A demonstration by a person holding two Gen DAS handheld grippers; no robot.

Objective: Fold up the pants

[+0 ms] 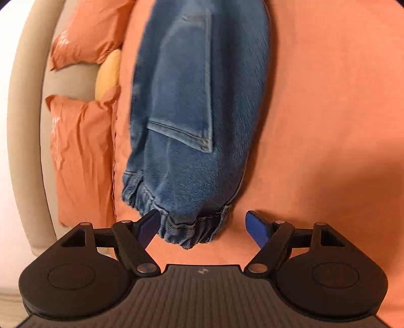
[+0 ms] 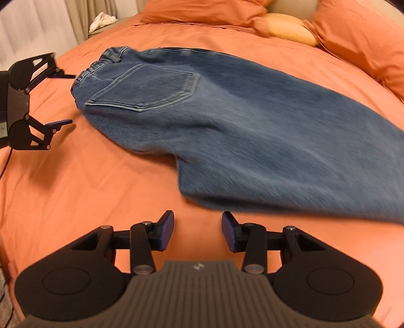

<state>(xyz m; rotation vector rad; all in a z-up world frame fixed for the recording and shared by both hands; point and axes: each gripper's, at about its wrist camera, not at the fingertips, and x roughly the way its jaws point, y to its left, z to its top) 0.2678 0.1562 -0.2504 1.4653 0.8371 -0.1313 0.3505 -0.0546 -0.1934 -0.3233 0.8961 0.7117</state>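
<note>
Looking along our left gripper [image 1: 203, 223], we see its two blue pads spread wide, with the elastic waistband [image 1: 188, 228] of the blue jeans [image 1: 199, 106] lying between them. The left pad [image 1: 149, 228] sits right at the gathered edge of the band, though we cannot tell whether it touches; the right pad [image 1: 257, 227] stands clear of the denim over bare sheet. Nothing is clamped.

The jeans lie flat on the orange bedsheet [image 1: 328, 126], folded lengthwise so one back pocket [image 2: 146, 88] faces up, the legs running away from the waistband toward the far side of the left wrist view. Two orange pillows [image 1: 83, 156] lie at the left of that view, with a yellow cushion [image 1: 108, 73] tucked between them against a beige headboard [image 1: 25, 113].

From our right gripper [image 2: 197, 230], the jaws stand partly apart with only orange sheet between the pads; they hold nothing. The near edge of the denim lies just beyond the fingertips, not touching them. In this view the left gripper [image 2: 67, 99] shows at the left edge, open around the waistband end of the jeans [image 2: 252, 131]. A white cloth [image 2: 103, 20] lies beyond the bed, near pale curtains [image 2: 38, 25].
</note>
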